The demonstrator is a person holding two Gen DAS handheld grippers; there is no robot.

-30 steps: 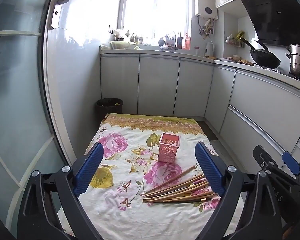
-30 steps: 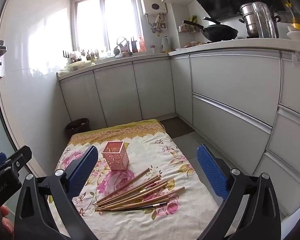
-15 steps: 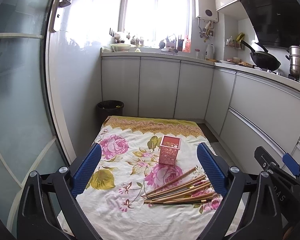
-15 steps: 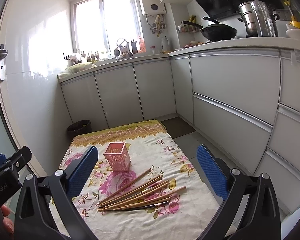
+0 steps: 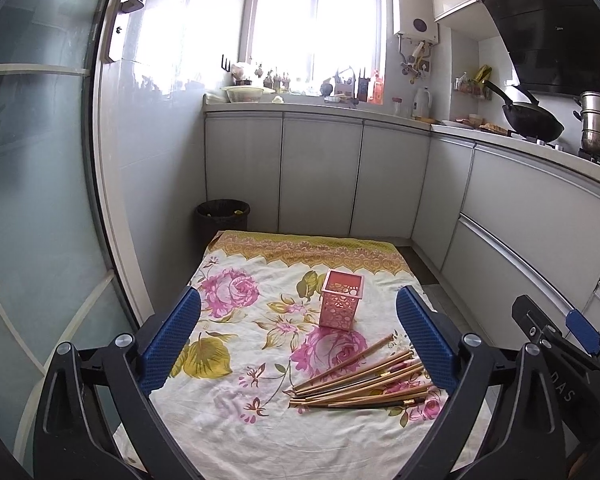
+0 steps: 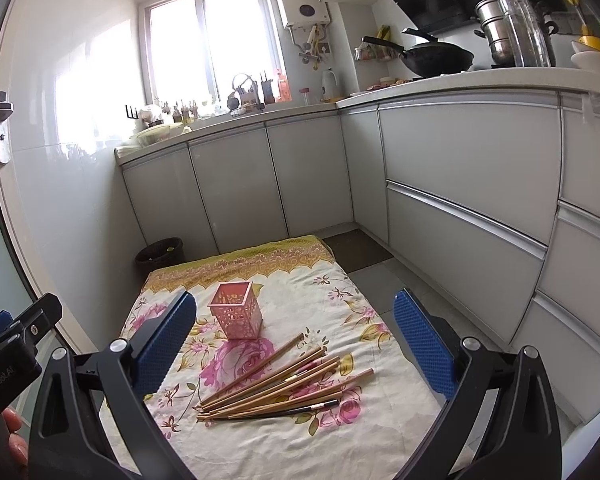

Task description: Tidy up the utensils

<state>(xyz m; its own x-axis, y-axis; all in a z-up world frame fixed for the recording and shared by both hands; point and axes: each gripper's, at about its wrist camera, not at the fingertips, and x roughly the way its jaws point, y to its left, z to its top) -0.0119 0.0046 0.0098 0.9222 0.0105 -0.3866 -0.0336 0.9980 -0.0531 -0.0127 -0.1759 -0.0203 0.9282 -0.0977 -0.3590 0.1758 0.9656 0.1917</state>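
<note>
A fan of several wooden chopsticks (image 5: pixel 360 384) lies on a floral cloth (image 5: pixel 236 360) spread on the kitchen floor; it also shows in the right wrist view (image 6: pixel 276 384). A pink perforated square holder (image 5: pixel 341 298) stands upright and empty just beyond them, also in the right wrist view (image 6: pixel 236 310). My left gripper (image 5: pixel 298 340) is open and empty, held above the cloth's near part. My right gripper (image 6: pixel 294 338) is open and empty above the chopsticks. The right gripper's body (image 5: pixel 560 360) shows at the left view's right edge.
Grey kitchen cabinets (image 5: pixel 320 176) run along the back and right. A dark waste bin (image 5: pixel 223 218) stands beyond the cloth's far left corner. A glass door (image 5: pixel 32 200) is on the left. A wok (image 6: pixel 436 56) and pots sit on the right counter.
Both grippers have drawn back and risen slightly, so the cloth, holder and chopsticks look a little farther and lower. Nothing on the cloth has moved.
</note>
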